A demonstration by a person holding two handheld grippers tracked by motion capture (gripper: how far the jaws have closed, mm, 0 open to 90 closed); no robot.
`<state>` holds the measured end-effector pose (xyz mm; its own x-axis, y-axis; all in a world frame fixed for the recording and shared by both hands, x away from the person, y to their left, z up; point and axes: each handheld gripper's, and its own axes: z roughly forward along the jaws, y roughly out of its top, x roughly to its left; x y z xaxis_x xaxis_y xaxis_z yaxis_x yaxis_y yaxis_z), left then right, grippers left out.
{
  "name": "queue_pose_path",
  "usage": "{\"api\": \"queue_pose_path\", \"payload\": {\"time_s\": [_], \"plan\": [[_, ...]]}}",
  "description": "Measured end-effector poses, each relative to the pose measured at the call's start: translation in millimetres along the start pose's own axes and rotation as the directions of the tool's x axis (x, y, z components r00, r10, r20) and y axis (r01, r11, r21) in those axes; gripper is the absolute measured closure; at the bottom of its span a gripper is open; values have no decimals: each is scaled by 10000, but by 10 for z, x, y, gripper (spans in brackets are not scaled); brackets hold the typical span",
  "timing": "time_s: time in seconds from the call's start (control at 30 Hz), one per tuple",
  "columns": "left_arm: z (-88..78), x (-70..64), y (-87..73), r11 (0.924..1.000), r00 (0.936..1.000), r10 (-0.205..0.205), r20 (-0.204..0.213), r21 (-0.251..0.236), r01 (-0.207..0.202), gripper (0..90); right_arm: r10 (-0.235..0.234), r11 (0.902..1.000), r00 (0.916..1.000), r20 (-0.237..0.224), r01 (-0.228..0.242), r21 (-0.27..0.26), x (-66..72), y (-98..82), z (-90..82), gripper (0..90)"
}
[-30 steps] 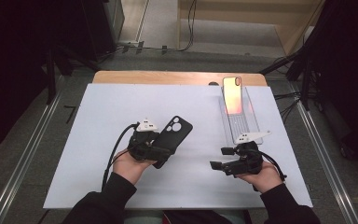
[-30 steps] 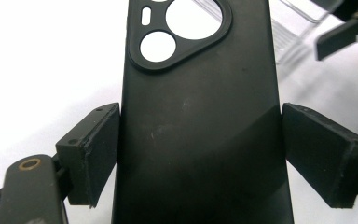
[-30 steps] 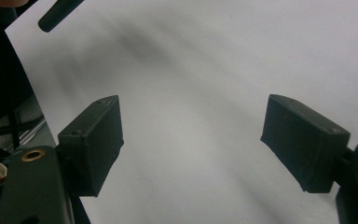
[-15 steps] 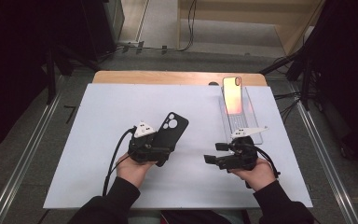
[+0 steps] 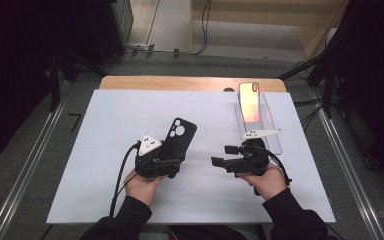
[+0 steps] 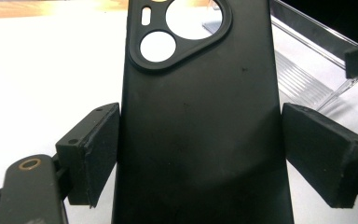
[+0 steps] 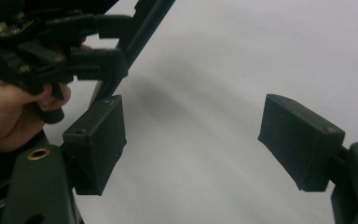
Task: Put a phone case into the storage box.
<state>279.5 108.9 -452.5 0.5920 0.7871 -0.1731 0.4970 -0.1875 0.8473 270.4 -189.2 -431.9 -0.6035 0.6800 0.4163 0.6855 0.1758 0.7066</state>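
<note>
Left tool [image 5: 171, 161] clamped on the lower end of a black phone case [image 5: 179, 137], one pad pressed to each long edge, as seen up close in the left gripper view. Held over the white desk [image 5: 105, 125], a little left of its middle, with the camera cutout at the far end. Long axis running away from the person and leaning to the right, so pointing roughly toward the far right corner.

Right tool [image 5: 223, 156] empty, jaws spread wide, turned sideways so as to aim leftward at the case. Separated from it by a stretch of bare desk; near, not touching. In the right gripper view, nothing but white surface between the pads, with the left tool and the thin edge of the case up at the upper left.

Farther back on the right, a phone [image 5: 249, 102] propped on a clear stand [image 5: 270, 131], glowing orange, its long axis running straight away from the person. Closer to the right tool than to the left, and just beyond it.

Probably a matter of bringing case and phone together, or of passing the case across. Either way, hinges on this: case to the left of the open tool, phone behind it, and the two long axes not yet lined up.
</note>
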Motion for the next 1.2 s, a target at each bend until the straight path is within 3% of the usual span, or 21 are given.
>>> {"api": "queue_pose_path", "payload": {"time_s": [0.17, 0.37, 0.8, 1.2], "plan": [[40, -32, -49, 9999, 9994, -48, 341, -99, 52, 152, 131, 9995, 9999, 79, -129, -281, 17, 73, 27, 207], [65, -93, -72, 9995, 9994, 263, 237, -208, -258, 152, 569, 9956, 9983, -112, -576, -734, 23, 177, 47, 207], [104, -132, -181, 9958, 9991, -174, 391, -887, 208, 152, 564, 9948, 9984, -44, -566, -847, 78, 377, 210, 206], [85, -173, -173, 9958, 9992, -125, 383, -902, 159, 152, 685, 9941, 9976, -62, -688, -842, 89, 536, 375, 207]]}}
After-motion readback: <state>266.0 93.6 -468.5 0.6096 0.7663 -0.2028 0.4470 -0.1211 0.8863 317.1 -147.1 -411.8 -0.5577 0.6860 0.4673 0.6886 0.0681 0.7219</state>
